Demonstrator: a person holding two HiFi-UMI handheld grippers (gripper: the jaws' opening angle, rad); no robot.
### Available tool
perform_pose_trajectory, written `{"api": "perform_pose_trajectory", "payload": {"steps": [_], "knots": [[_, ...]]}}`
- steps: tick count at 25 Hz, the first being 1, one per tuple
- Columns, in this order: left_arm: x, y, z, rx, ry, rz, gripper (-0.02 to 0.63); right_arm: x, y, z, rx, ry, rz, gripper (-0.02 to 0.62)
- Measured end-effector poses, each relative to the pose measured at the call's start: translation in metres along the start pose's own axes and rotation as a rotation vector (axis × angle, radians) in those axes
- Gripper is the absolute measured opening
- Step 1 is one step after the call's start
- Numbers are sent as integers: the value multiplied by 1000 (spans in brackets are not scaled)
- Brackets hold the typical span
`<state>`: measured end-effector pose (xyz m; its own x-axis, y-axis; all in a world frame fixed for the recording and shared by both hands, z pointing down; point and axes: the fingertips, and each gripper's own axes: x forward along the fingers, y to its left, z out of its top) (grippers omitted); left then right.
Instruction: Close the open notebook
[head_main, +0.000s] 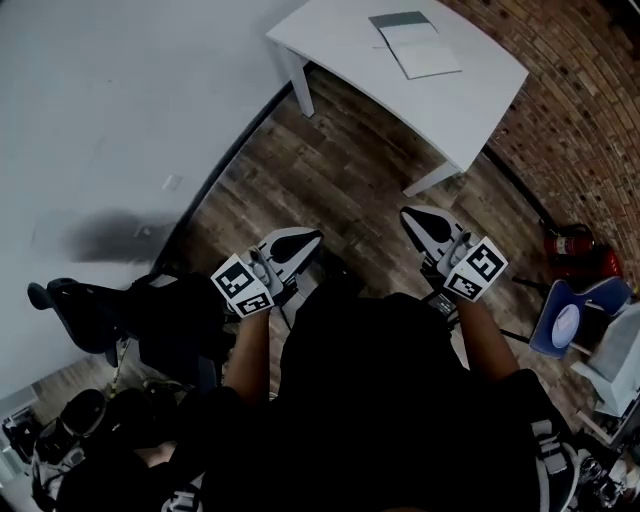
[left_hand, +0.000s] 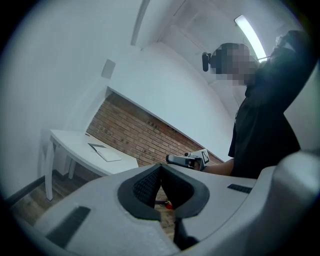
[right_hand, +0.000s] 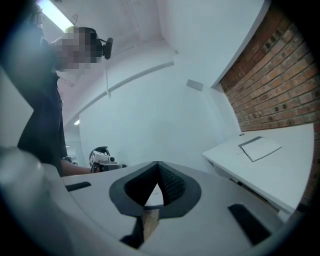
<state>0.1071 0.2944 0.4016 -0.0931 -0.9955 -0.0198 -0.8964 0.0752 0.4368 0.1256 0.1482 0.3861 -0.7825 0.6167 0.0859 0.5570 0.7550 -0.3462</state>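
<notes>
I'm in what looks like an office or studio room: a white table (head_main: 470, 90) at one o'clock on a wood-plank floor (head_main: 340, 190), a bare brick wall (head_main: 590, 110) at two, a red fire extinguisher (head_main: 570, 243) at three, and a black office chair (head_main: 70, 305) at nine.

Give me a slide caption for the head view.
Empty left gripper and right gripper held above dark wooden floor, short of a white table with an open white-paged notebook.

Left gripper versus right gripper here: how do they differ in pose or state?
In the head view the left gripper angles up-right, the right gripper up-left, so their tips converge. The right gripper's tip shows nearer the table than the left gripper's. Both are shut, empty, over the wood floor, short of the table's open notebook.
</notes>
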Motion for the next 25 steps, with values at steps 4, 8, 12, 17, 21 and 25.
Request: {"api": "perform_pose_trajectory", "payload": {"steps": [4, 8, 12, 17, 21, 25], "knots": [[8, 54, 19, 9, 54, -41, 15, 29, -29, 10, 8, -7, -55, -2], [36, 102, 34, -18, 87, -69, 15, 45, -63, 16, 37, -13, -84, -2], [76, 146, 47, -34, 112, -88, 15, 62, -113, 27, 37, -29, -102, -2], [130, 230, 64, -140, 110, 0, 15, 85, -193, 56, -10, -33, -129, -2], [179, 273, 91, -122, 108, 0, 15, 91, -240, 88, -82, -29, -142, -2], [233, 306, 113, -111, 133, -36, 16, 87, -292, 117, -61, -94, -209, -2]]}}
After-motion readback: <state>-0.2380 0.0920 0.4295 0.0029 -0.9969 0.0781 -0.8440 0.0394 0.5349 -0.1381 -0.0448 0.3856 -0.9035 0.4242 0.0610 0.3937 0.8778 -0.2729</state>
